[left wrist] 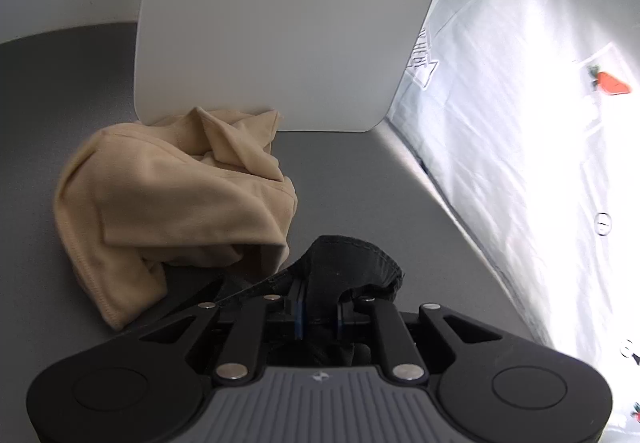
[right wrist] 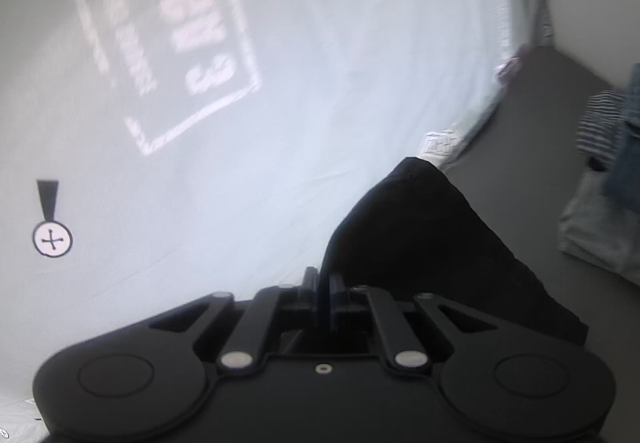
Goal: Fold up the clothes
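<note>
Black garment (left wrist: 352,263) clamped in both tongs, left (left wrist: 318,317) and right (right wrist: 324,293); we're carrying it toward the white sheet (right wrist: 280,163) at 12 o'clock, spreading flat next.

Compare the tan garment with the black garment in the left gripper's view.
The tan garment lies loose in a crumpled heap on the grey surface; the black garment sits between the left gripper's jaws. The tan one shows far more cloth and its ribbed hem; the black one shows only a small dark bunch. Both are soft, unfolded clothes.
</note>
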Available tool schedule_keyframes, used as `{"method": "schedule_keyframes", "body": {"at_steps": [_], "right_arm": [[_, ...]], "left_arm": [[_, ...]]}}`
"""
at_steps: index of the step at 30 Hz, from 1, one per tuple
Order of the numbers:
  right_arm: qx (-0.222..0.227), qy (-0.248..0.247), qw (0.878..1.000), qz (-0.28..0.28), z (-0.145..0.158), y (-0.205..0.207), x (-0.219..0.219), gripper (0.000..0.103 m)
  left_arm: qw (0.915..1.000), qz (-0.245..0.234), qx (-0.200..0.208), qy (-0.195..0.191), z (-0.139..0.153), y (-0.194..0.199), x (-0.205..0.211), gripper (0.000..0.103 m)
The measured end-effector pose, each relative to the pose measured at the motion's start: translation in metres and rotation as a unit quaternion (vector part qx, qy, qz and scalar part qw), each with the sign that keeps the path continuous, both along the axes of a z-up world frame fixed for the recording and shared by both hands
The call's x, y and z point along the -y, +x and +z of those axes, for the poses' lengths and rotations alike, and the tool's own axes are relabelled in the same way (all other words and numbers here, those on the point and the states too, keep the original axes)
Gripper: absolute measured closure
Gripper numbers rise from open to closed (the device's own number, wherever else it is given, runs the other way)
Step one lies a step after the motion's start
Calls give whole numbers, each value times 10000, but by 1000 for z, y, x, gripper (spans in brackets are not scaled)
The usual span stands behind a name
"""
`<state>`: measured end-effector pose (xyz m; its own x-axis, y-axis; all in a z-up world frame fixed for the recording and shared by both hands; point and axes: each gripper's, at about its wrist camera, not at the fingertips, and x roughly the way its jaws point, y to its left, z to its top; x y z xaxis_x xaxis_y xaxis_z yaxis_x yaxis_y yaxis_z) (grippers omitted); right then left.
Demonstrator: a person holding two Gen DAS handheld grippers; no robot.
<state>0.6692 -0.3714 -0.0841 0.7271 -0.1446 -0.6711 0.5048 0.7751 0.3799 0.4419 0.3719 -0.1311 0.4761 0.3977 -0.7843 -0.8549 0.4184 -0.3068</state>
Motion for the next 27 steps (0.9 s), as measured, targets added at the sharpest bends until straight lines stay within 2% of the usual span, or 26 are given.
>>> {"method": "schedule_keyframes", "body": {"at_steps": [1, 3, 5, 6, 7, 9, 12, 14, 16, 19, 20, 22, 24, 25, 27], "right_arm": [[-122, -55, 9999, 69, -9, 19, -9, 54], [-81, -261, 9993, 261, -22, 26, -29, 55], [-54, -471, 9979, 452, -36, 10, -44, 48], [-103, -618, 9965, 560, -43, -4, -50, 42], [-188, -835, 9940, 685, -49, -20, -55, 37], [-373, -1283, 9868, 916, -62, -54, -64, 33], [-796, -1717, 9758, 1092, -82, -115, -65, 26], [-994, -1673, 9750, 1070, -90, -153, -60, 25], [-1106, -1642, 9748, 1032, -99, -184, -55, 23], [-1118, -1555, 9767, 969, -111, -213, -47, 26], [-1044, -1394, 9806, 900, -112, -219, -42, 28], [-773, -960, 9899, 695, -114, -216, -25, 33], [-438, -554, 9966, 417, -114, -210, -8, 33], [-314, -428, 9981, 299, -114, -207, 0, 33], [-97, -220, 9997, 79, -114, -199, 15, 32]], "left_arm": [[9997, 22, -221, -54, -7, 17, -4, 81], [9991, -145, -410, -14, -14, 29, -4, 77], [9972, -366, -508, 403, -12, 26, 7, 72], [9954, -479, -555, 613, -11, 24, 12, 64], [9927, -638, -563, 853, -6, 20, 19, 45], [9848, -954, -575, 1330, 4, 12, 34, 21], [9701, -1558, -379, 1821, 28, 7, 68, 20], [9589, -1997, -206, 2007, 43, 7, 97, 17], [9433, -2651, 32, 1998, 51, 12, 131, 15], [9115, -3688, 225, 1804, 55, 23, 188, 15], [8971, -4041, 227, 1772, 52, 26, 210, 15], [8630, -4703, 233, 1828, 40, 31, 252, 15], [8359, -5130, -53, 1949, 18, 42, 282, 15], [8272, -5254, -277, 1974, 6, 48, 293, 15], [8251, -5286, -676, 1875, -24, 59, 294, 15]]}}
